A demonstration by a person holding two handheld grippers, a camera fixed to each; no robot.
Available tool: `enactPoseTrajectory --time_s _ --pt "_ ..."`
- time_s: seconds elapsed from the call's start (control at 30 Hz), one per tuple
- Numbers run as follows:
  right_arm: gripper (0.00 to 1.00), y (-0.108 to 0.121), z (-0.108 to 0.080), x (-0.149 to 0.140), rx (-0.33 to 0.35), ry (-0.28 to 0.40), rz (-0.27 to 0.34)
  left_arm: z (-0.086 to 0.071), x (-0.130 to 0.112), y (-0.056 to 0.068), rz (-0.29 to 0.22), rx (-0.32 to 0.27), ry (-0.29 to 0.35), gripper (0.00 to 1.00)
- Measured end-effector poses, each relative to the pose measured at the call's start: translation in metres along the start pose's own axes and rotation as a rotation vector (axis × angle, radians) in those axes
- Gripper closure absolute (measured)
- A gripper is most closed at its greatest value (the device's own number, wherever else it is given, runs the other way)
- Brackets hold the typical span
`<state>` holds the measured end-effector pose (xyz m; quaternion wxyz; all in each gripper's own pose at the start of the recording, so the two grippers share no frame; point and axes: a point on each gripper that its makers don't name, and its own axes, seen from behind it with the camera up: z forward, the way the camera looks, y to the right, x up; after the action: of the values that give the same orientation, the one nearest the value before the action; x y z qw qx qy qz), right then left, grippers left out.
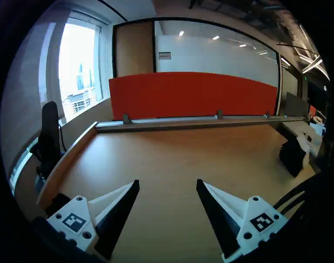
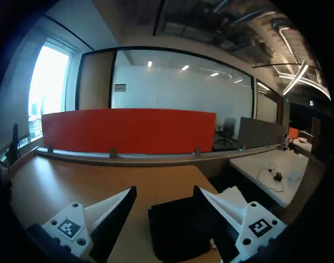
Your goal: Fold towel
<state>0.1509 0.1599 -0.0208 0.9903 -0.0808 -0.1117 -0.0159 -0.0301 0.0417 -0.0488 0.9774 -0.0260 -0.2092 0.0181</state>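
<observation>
The towel [image 2: 180, 228] is a dark, flattish bundle, seemingly already in layers, lying on the wooden surface [image 2: 57, 184] near its right-hand edge. It looks soft and light, limp enough to sag and shed a layer if lifted from the middle. I judge a corner or a free edge the best place to pinch, 1 hand-held gripper to each corner, so the cloth hangs straight. Something white [image 2: 232, 193] lies just behind it, touching or tucked under; I cannot tell which.

In the right gripper view the towel sits low between the 2 fingers of the right hand-held gripper [image 2: 165, 188], whose jaws are spread with nothing pinched. The right finger overlaps the cloth in the picture, but contact is not clear.

The left hand-held gripper [image 1: 167, 181] is likewise spread and empty, over bare wood. From there what seems the same dark bundle [image 1: 293, 155] lies well apart, far off to the right. A red partition [image 1: 189, 94] closes the back of the surface.
</observation>
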Motion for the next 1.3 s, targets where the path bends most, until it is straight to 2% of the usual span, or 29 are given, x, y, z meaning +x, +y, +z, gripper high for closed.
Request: enactPoseTrajectory --time_s 0.2,0.4,0.57,1.0,1.3 --pt "0.00 -0.010 -0.005 0.012 0.009 0.014 -0.008 0.004 0.044 -0.017 0.015 0.053 0.140 0.03" --pt "0.00 -0.024 -0.009 0.024 0.030 0.031 -0.015 0.006 0.072 -0.022 0.018 0.058 0.215 0.03" --pt "0.00 -0.045 -0.013 0.035 0.058 0.044 -0.016 0.006 0.082 -0.026 0.008 0.059 0.241 0.04" --pt "0.00 -0.124 -0.016 0.066 0.146 0.098 0.023 0.001 0.112 -0.042 -0.010 0.061 0.310 0.03" --pt "0.00 -0.175 -0.017 0.073 0.186 0.116 0.027 0.005 0.120 -0.051 -0.027 0.061 0.333 0.03"
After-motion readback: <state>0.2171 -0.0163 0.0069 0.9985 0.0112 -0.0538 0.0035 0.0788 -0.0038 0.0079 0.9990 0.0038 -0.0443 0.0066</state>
